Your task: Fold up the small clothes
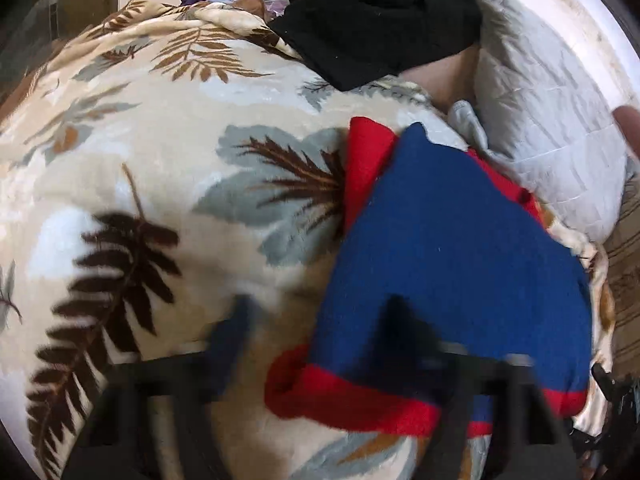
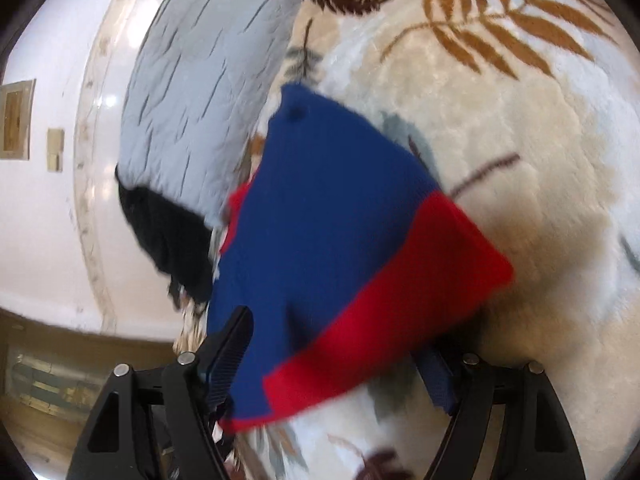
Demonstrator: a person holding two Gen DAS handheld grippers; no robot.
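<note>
While lifted over the blanket: garment (image 2: 320, 208), hanging across the right gripper (image 2: 340, 344).

Key relation: lies straight ahead of the right fingers (image 2: 230, 344), draped over them and running away toward the pillow (image 2: 200, 92); long axis from the red band near the fingers up to the blue corner far from them.

Nearer gripper: right, by judgement, touching the cloth; left gripper (image 1: 320, 340) just behind the near red edge, one finger in front of the blue panel.

Right fingers: spread wide, cloth lying between and over them; no clamp to be seen, the far finger mostly hidden by the red band.

Left fingers: blurred; apart by the look of it, though whether pinching cloth cannot be told.

Garment place: above the leaf-print blanket (image 1: 140, 152), beside the pillow, near a black cloth (image 1: 380, 20).

Garment look: knit, blue body with a broad red band along one edge, more red showing beneath in the left view; roughly wedge-shaped, doubled over, soft and limp, no stiffness.

Step in hand, judged: mid-fold or carrying a folded piece, not yet laid flat.

Risk, judged: slipping off the open right fingers, fold coming undone.
</note>
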